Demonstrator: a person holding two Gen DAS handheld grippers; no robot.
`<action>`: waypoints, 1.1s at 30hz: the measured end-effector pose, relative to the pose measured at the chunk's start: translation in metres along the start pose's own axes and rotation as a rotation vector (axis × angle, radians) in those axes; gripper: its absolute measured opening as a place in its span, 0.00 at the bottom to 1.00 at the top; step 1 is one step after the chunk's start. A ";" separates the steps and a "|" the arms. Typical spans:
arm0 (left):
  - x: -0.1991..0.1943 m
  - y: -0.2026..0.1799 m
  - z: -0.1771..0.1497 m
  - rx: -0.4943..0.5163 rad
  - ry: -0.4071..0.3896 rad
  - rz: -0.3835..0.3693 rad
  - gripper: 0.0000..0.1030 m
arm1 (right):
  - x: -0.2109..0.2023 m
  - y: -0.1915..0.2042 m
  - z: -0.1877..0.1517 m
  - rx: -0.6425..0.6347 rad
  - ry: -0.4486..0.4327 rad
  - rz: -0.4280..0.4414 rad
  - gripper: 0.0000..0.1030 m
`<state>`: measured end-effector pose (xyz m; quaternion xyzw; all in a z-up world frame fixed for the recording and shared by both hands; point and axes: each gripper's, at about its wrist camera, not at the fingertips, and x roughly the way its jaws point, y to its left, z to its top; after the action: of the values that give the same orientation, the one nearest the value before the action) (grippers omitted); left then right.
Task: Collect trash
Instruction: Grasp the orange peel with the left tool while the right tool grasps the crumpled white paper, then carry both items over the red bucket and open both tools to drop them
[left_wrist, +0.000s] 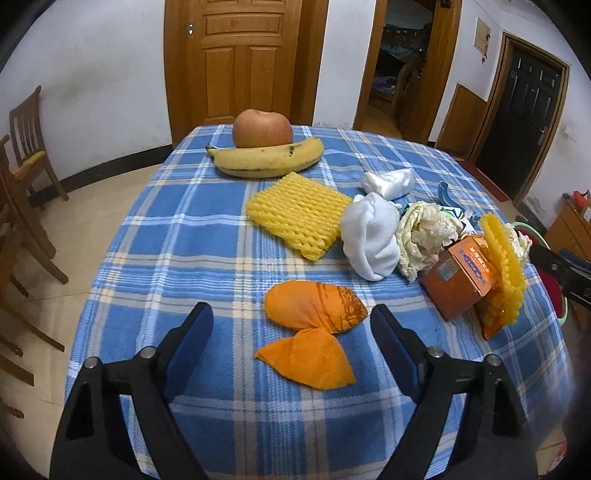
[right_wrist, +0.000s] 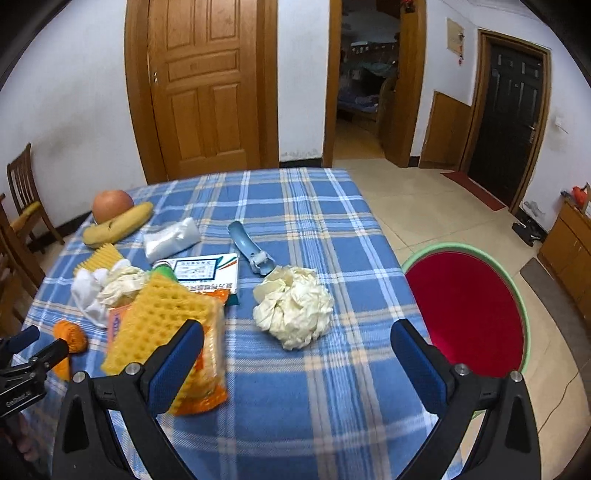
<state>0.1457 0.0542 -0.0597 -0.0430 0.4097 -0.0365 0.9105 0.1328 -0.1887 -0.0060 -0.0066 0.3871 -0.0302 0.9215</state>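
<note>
1. The basin (right_wrist: 465, 310) is my landmark: a red one with a green rim, standing on the floor just beside the right edge of the table (right_wrist: 295, 406). I judge that it is put there so trash can be dropped straight off the table into it.
2. The right gripper (right_wrist: 297, 345) is the one nearer the basin. Its jaws stand wide apart and hold nothing. The cream wad (right_wrist: 295, 306) lies between them, a little ahead, so I think it is the next piece to take.
3. The left gripper (left_wrist: 291, 328) is far from the basin, on the other side of the trash pile. It is also spread wide and empty, with the orange peel (left_wrist: 314, 306) lying between its fingers on the cloth.
4. The rest of the trash lies on the table, left of the basin: foam net (left_wrist: 297, 216), orange box (left_wrist: 458, 280), white cloth (left_wrist: 369, 236).
5. The apple (left_wrist: 262, 127) and banana (left_wrist: 266, 158) lie farthest from the basin, touching each other. They look whole, so probably they are not trash.
</note>
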 end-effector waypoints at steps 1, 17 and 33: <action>0.001 0.000 0.000 -0.002 0.006 0.004 0.78 | 0.004 0.000 0.002 -0.012 0.006 -0.001 1.00; 0.006 -0.007 -0.010 -0.064 0.044 -0.023 0.19 | 0.044 -0.012 0.010 -0.054 0.086 0.128 0.45; -0.042 -0.049 0.004 -0.023 -0.023 -0.102 0.16 | -0.013 -0.046 -0.002 0.017 -0.011 0.189 0.41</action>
<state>0.1187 0.0097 -0.0205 -0.0747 0.3970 -0.0778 0.9114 0.1204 -0.2337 0.0033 0.0377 0.3804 0.0538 0.9225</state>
